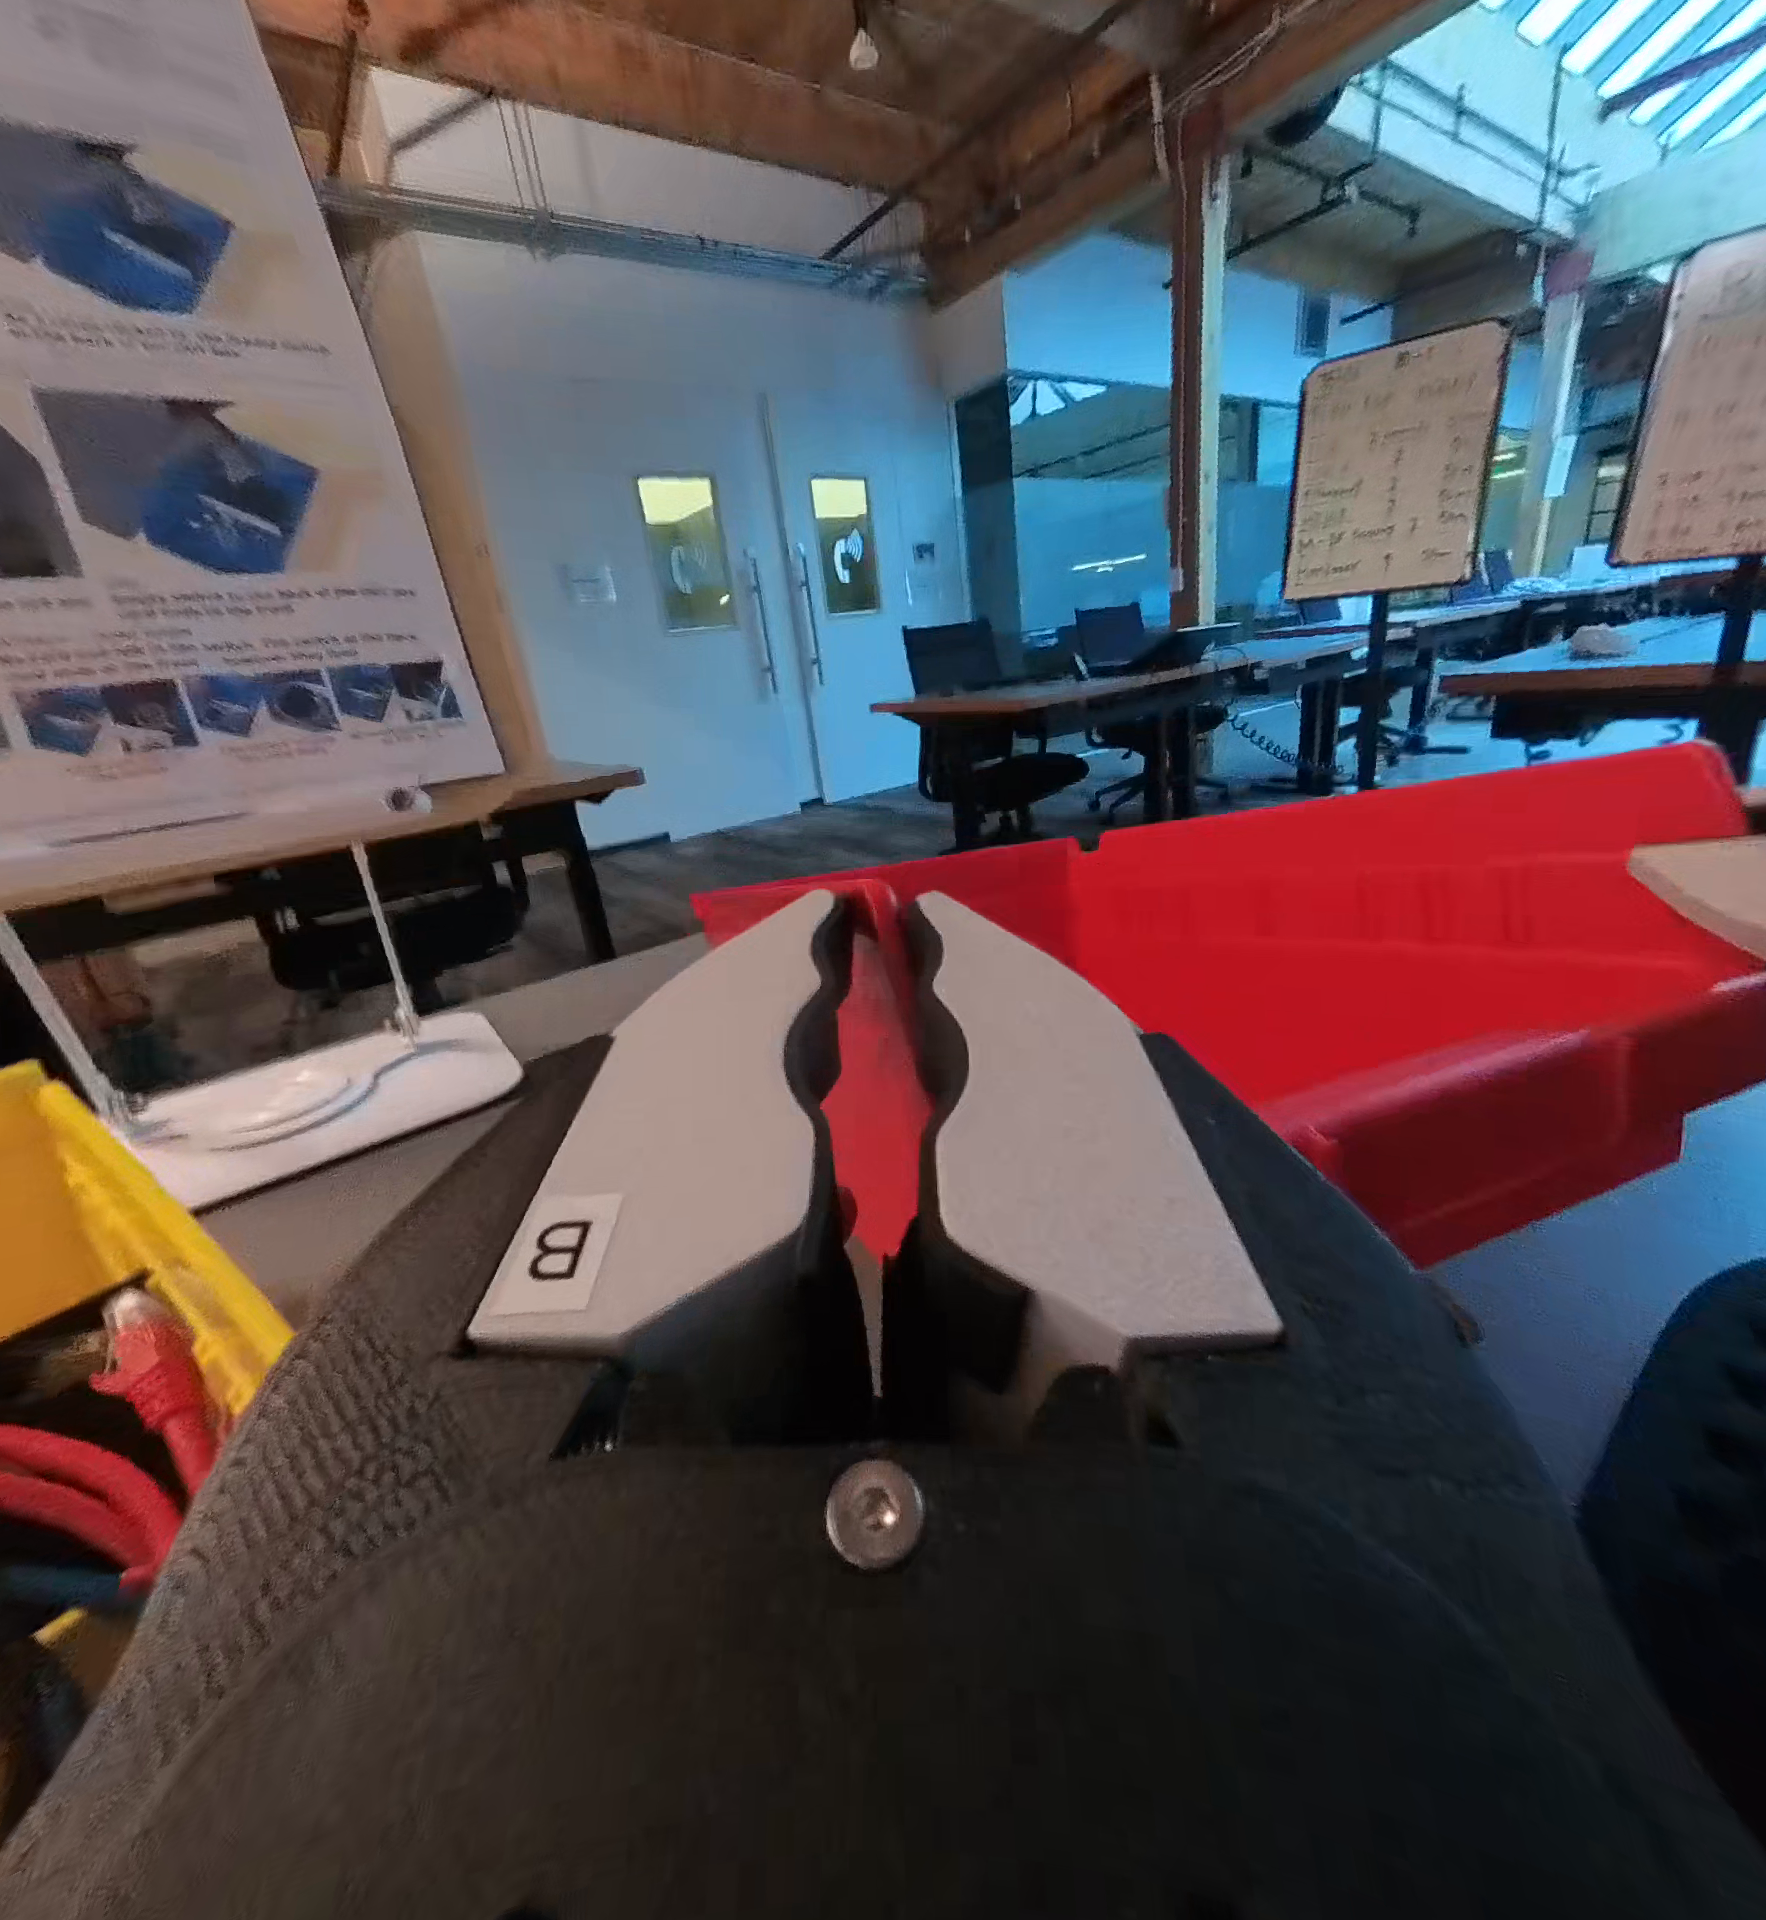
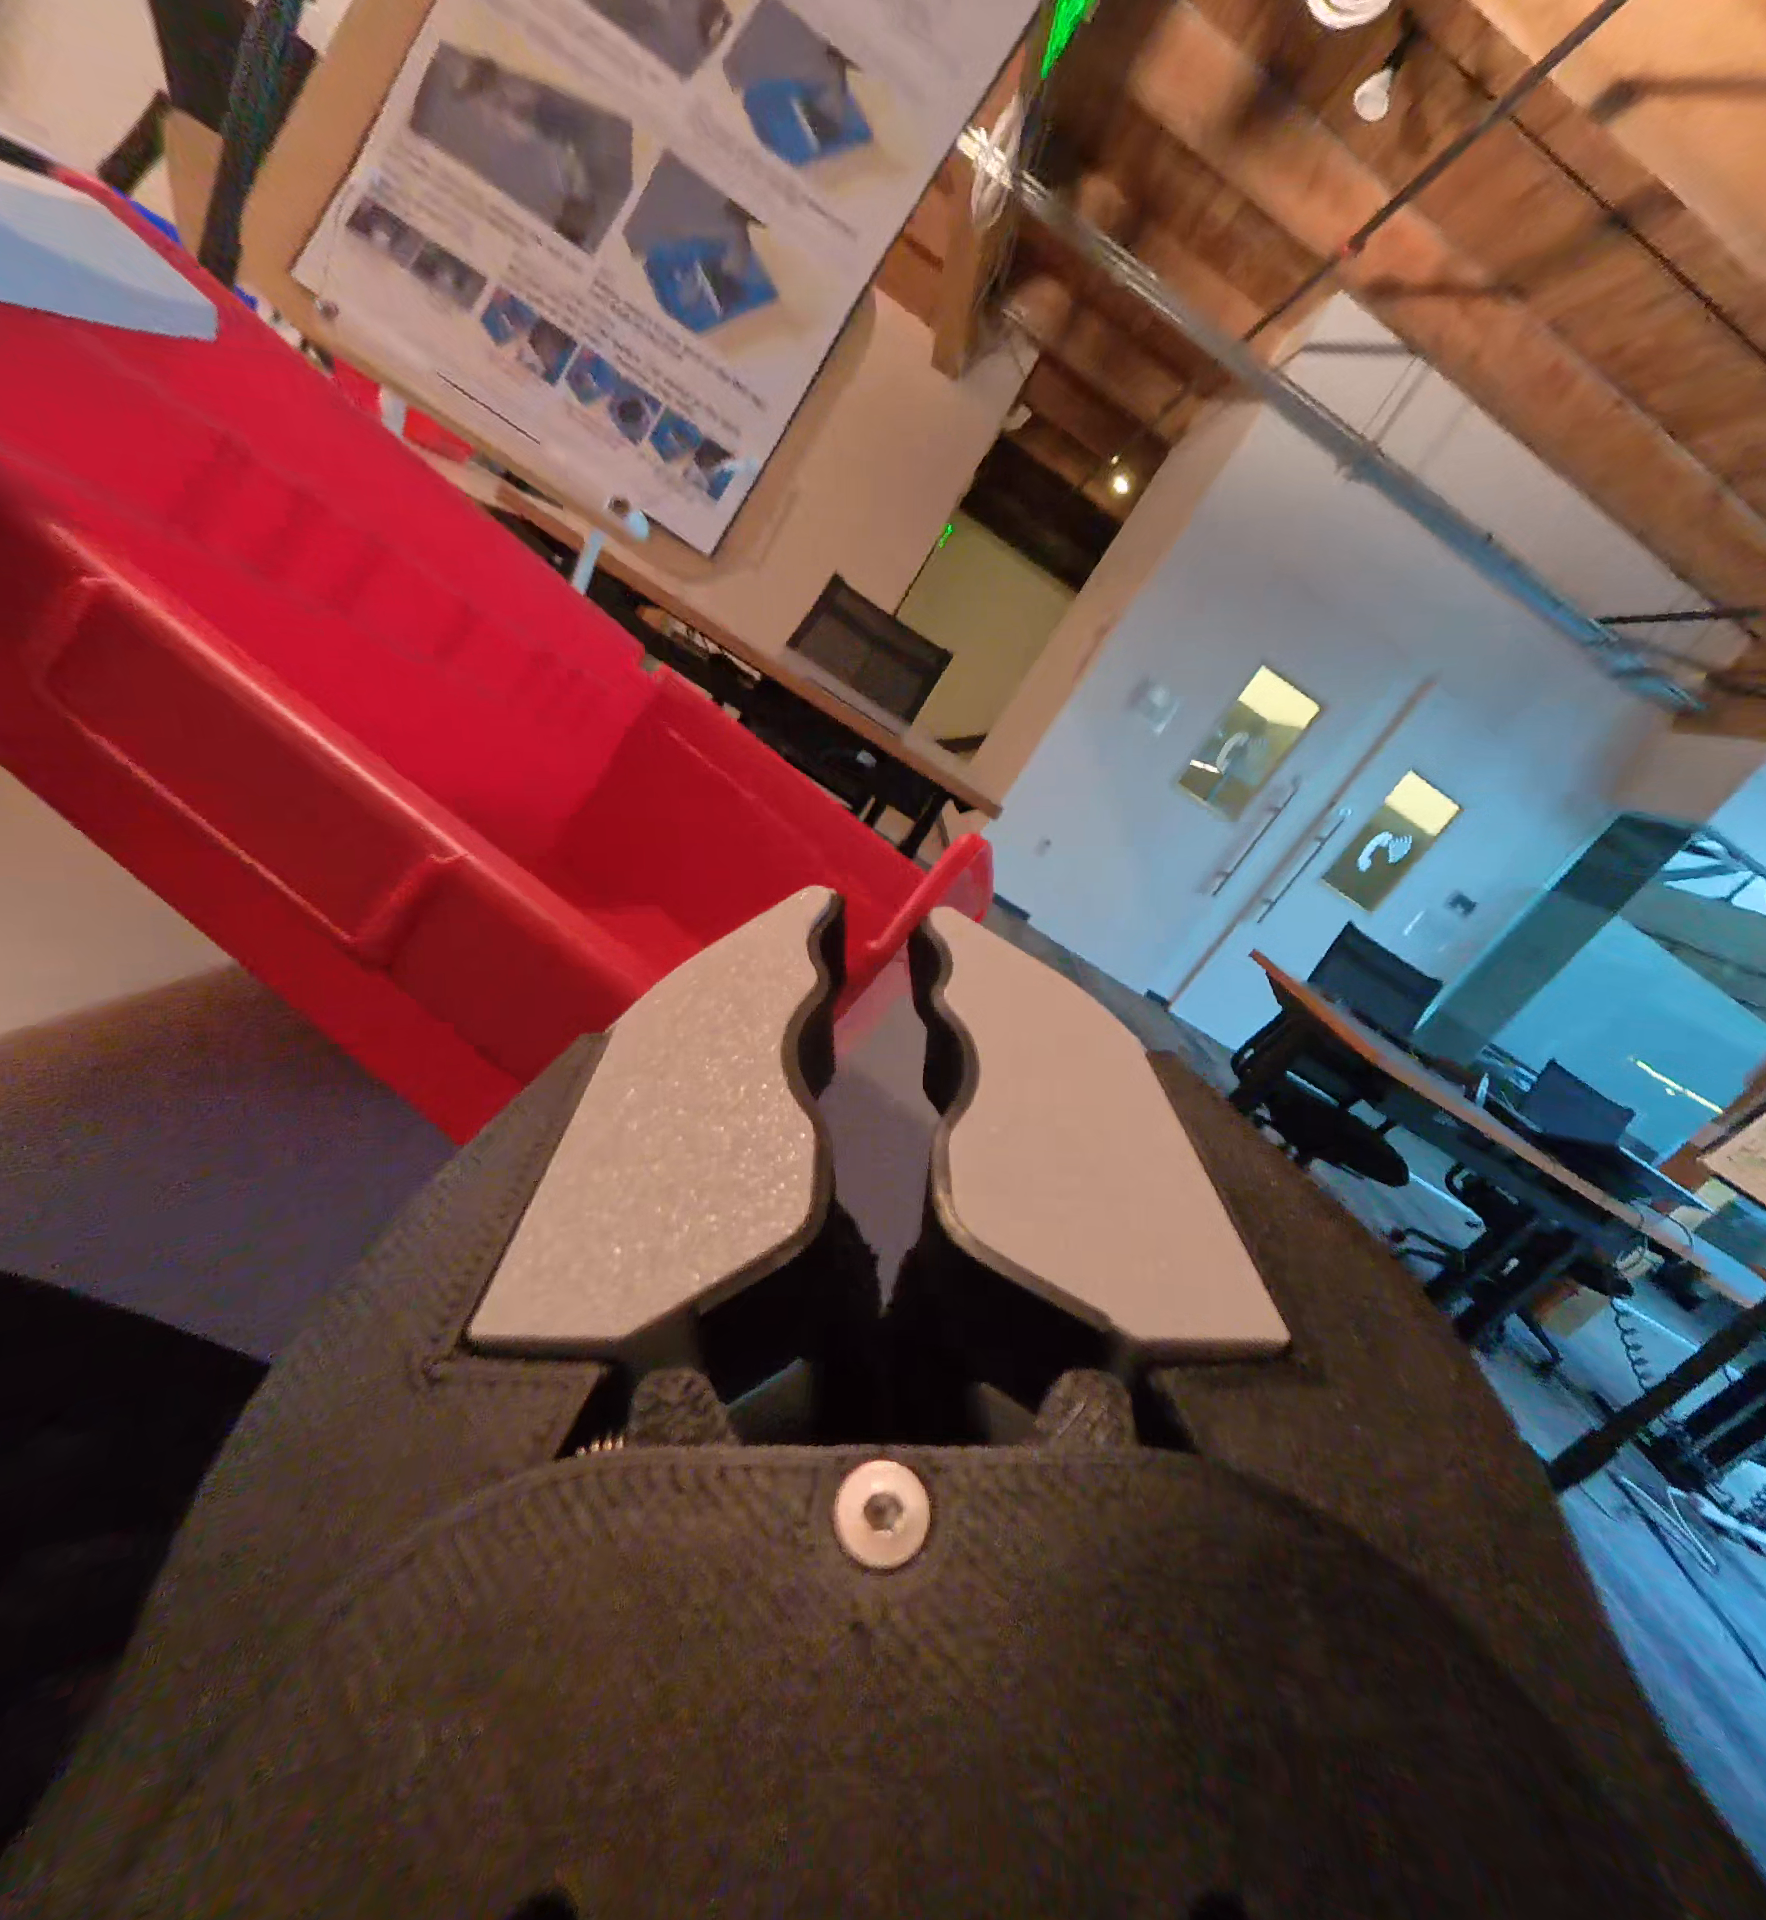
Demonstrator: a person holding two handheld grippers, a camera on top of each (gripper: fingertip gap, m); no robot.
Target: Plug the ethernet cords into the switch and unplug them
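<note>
A red plastic bin [image 1: 1378, 956] stretches between my two grippers. My left gripper [image 1: 874, 909] is shut on the rim at one corner of it. My right gripper [image 2: 884, 935] is shut on the thin rim at the bin's [image 2: 287, 623] other corner, and this view is tilted. Each gripper's grey finger shows at the far end of the bin in the other view: the right gripper's finger [image 1: 1752, 904] and the left gripper's finger [image 2: 48, 249]. Red ethernet cords [image 1: 48, 1475] with a red plug [image 1: 157, 1371] lie in a yellow bin [image 1: 27, 1174] at the lower left. No switch is in view.
A printed instruction poster [image 1: 162, 416] stands on a white-footed stand [image 1: 339, 1091] on the grey table [image 1: 359, 1195] behind the yellow bin. Desks, office chairs and whiteboards [image 1: 1398, 457] fill the room beyond. A dark textured shape [image 1: 1731, 1558] sits at the lower right. The left gripper's tips are roughly 20 cm from the right gripper's.
</note>
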